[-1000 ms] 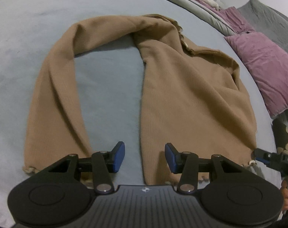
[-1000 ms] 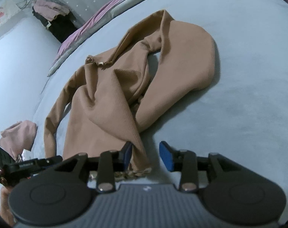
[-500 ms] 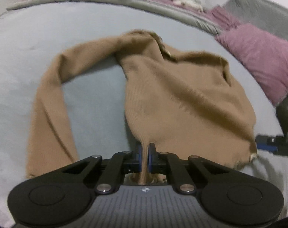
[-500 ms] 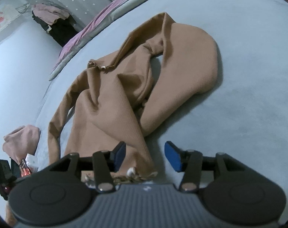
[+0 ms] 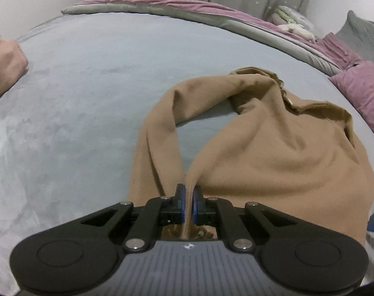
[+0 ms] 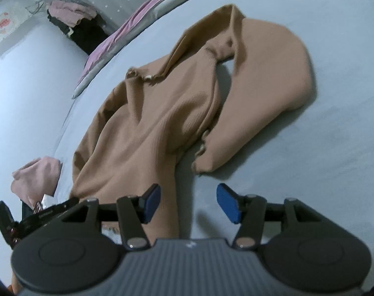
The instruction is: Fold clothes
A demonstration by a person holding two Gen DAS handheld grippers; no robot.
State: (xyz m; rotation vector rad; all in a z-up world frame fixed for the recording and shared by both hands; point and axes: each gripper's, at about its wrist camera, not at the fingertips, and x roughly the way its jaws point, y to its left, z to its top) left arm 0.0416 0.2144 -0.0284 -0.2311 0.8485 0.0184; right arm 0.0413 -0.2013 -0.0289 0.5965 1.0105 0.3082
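A tan ribbed sweater (image 5: 273, 153) lies on the blue-grey bed sheet (image 5: 88, 98). My left gripper (image 5: 189, 197) is shut on a pinched fold of its hem, and the cloth rises in a taut ridge from the body to the pads. One long sleeve (image 5: 157, 133) loops off to the left. In the right wrist view the sweater (image 6: 150, 128) spreads ahead with its other sleeve (image 6: 268, 86) folded to the right. My right gripper (image 6: 189, 203) has its jaws opening; the hem corner lies loose between them beside the left pad (image 6: 151, 202), with no pad pressing on it.
A pink garment (image 6: 36, 175) lies on the sheet to the left, also pink garment (image 5: 2, 64). Purple pillows (image 5: 359, 88) and a folded duvet (image 5: 187, 7) line the far side of the bed. Dark clothes (image 6: 81, 22) are piled against the wall.
My left gripper closed on the sweater's hem and drew it up and back, pulling the cloth taut. My right gripper's jaws spread apart, freeing the hem corner.
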